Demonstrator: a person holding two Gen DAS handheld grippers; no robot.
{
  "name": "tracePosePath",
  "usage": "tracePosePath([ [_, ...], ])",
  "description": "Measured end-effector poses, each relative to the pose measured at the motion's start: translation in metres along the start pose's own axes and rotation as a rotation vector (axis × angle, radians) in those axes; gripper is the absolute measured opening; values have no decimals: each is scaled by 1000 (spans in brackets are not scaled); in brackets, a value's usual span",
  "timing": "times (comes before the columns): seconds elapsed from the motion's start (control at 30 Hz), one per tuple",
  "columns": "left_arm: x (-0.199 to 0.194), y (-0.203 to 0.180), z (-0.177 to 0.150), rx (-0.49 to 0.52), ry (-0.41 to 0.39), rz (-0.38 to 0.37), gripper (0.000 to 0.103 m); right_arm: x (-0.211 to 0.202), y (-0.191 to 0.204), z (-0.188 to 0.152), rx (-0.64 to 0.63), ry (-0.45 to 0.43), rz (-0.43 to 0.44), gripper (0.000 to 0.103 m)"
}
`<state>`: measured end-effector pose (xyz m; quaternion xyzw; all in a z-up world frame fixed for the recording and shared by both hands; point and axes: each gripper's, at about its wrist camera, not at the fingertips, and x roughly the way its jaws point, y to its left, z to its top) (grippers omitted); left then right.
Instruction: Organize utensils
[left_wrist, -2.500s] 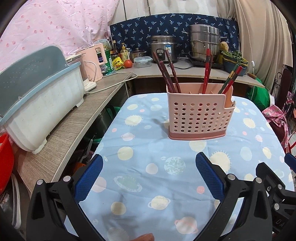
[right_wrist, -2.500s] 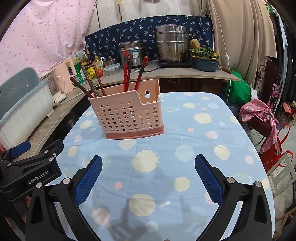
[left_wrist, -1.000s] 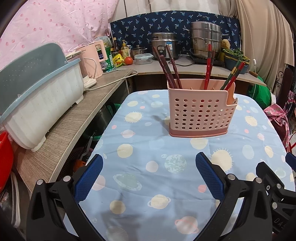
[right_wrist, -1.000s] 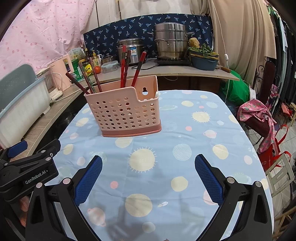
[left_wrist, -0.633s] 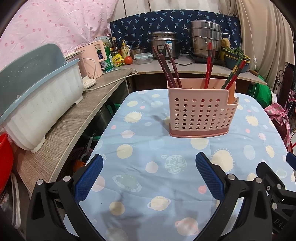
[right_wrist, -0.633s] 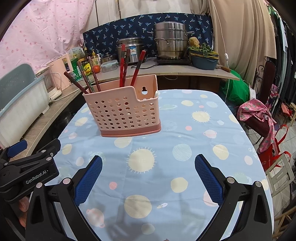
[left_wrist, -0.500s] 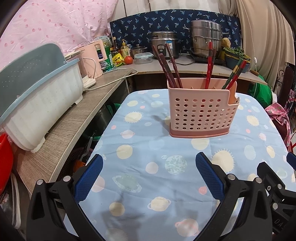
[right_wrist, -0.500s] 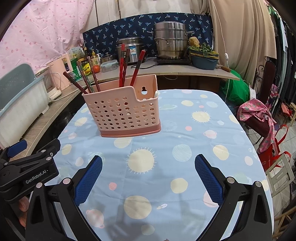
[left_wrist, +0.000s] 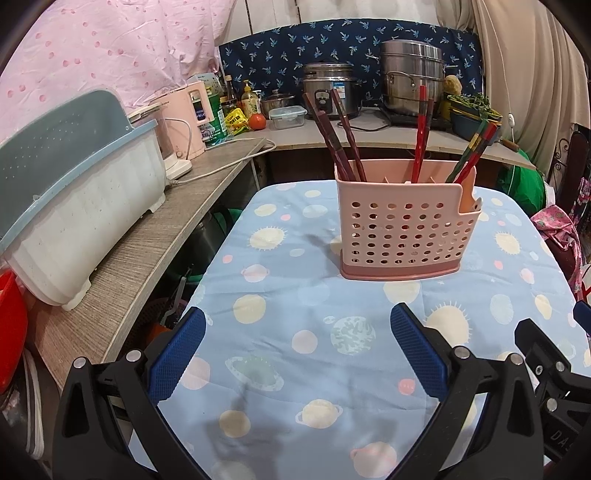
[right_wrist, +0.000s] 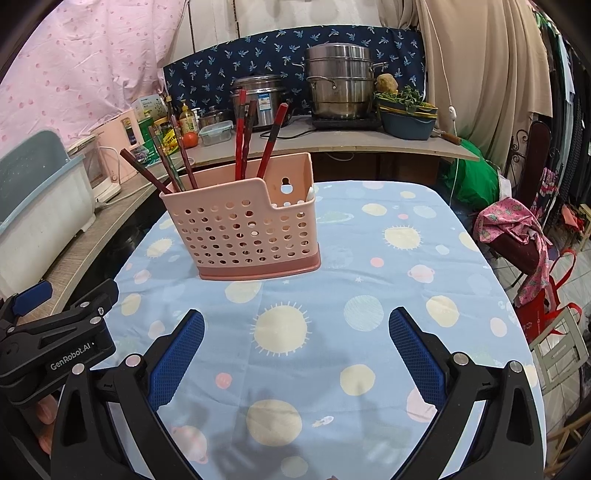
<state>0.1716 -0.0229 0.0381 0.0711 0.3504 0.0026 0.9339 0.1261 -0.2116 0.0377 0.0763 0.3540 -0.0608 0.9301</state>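
A pink perforated utensil holder (left_wrist: 402, 232) stands upright on the table's blue planet-print cloth (left_wrist: 280, 306); it also shows in the right wrist view (right_wrist: 243, 232). Several red and dark chopsticks (left_wrist: 347, 140) stand in it, in separate compartments (right_wrist: 242, 136). My left gripper (left_wrist: 295, 332) is open and empty, low over the cloth, short of the holder. My right gripper (right_wrist: 295, 332) is open and empty too, beside it. The left gripper's body shows at the lower left of the right wrist view (right_wrist: 55, 332).
A grey wooden counter (left_wrist: 147, 236) runs along the left with a white and blue dish rack (left_wrist: 74, 199) and a pink kettle (left_wrist: 181, 125). Pots (right_wrist: 340, 85) and bottles stand on the back counter. A chair with pink cloth (right_wrist: 517, 236) stands at the right.
Both views have shifted only slightly; the holder sits a touch lower and nearer in the frames. Both grippers stay open and empty.
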Motion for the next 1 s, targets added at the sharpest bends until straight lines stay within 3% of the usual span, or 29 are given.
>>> tracePosePath([
  [1.0,13,0,32,-2,-10,-5,96,15,13,35,-28,-8,14,97],
])
